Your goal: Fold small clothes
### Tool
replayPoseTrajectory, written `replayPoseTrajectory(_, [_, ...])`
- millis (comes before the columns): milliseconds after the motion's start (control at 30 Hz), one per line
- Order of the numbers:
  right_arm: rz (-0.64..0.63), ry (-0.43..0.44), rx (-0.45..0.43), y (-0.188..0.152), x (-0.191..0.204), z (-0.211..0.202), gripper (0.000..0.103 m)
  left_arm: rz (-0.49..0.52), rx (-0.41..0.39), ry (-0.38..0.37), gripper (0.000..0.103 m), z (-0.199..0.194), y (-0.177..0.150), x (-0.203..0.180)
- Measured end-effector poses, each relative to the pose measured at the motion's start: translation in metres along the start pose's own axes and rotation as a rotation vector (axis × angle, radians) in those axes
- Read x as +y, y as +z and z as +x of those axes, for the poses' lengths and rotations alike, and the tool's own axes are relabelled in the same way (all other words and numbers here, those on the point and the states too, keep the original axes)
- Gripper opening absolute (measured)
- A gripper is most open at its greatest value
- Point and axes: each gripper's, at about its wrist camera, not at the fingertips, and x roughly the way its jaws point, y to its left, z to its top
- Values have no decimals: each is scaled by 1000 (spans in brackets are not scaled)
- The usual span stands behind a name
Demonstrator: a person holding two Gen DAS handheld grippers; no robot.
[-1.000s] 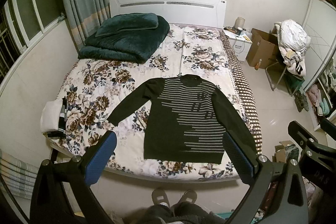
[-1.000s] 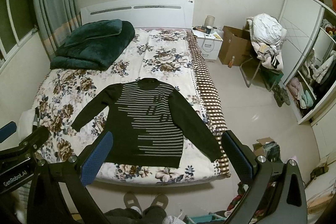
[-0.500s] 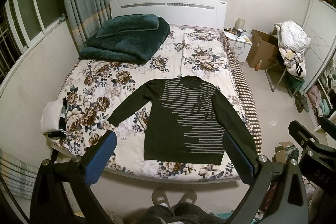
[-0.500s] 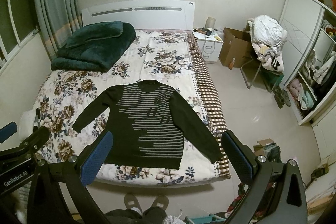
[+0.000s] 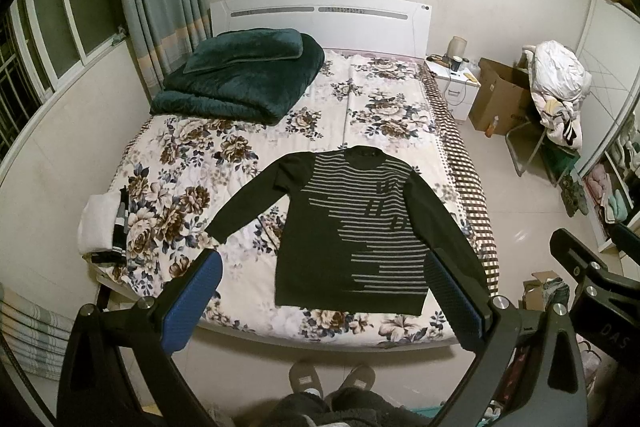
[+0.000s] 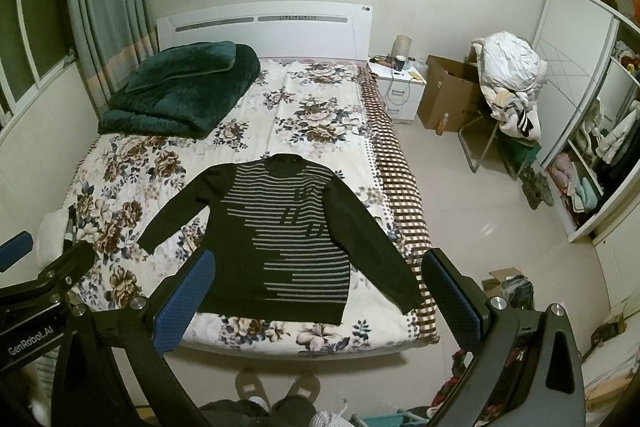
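- Sweater (image 5: 352, 231), dark with grey stripes, lies flat and face up on the floral bed (image 5: 224, 163), hem at the foot edge, collar toward the headboard.
- Long axis runs straight away from both claws; both sleeves angle outward and down.
- Left claw (image 5: 326, 301): spread wide, holding nothing, raised above the foot of the bed.
- Right claw (image 6: 316, 297): spread wide, holding nothing, at similar height.
- Sweater lies ahead of and below both claws; the left sleeve is nearer the left claw, the right sleeve nearer the right claw.
- Judgement: no fold started; 1 sleeve per claw is the likely first grasp.
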Motion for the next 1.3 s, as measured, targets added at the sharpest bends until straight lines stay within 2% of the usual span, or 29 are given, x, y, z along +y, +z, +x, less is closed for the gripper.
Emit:
replayPoseTrajectory(433, [-1, -1, -3, -1, 1, 0, 103, -1, -4, -2, 103, 0, 0, 0])
replayPoseTrajectory(467, [-1, -1, -3, -1, 1, 0, 103, 0, -5, -3, 103, -7, 7, -2])
replayPoseTrajectory(900, [-1, -3, -5, -1, 2, -1, 103, -1, -8, 0, 103, -10, 14, -1])
replayPoseTrajectory(1033, [0, -1, -5, -4, 2, 2, 103, 4, -11, 8, 103, -15, 31, -2])
replayPoseTrajectory(1067, [1, 1, -5, -5, 1, 4, 103, 3, -10, 12, 103, -12, 44, 5])
replayPoseTrajectory(1167, [16, 6, 2, 4, 1, 4, 103, -2, -9, 25, 103, -2, 53, 8])
replayPoseTrajectory(1267, [50, 11, 15, 8, 1, 15, 103, 0, -17, 50, 103, 23, 52, 13])
replayPoseTrajectory(1300, [63, 9, 24, 21, 9, 16, 103, 5, -21, 56, 103, 32, 51, 15])
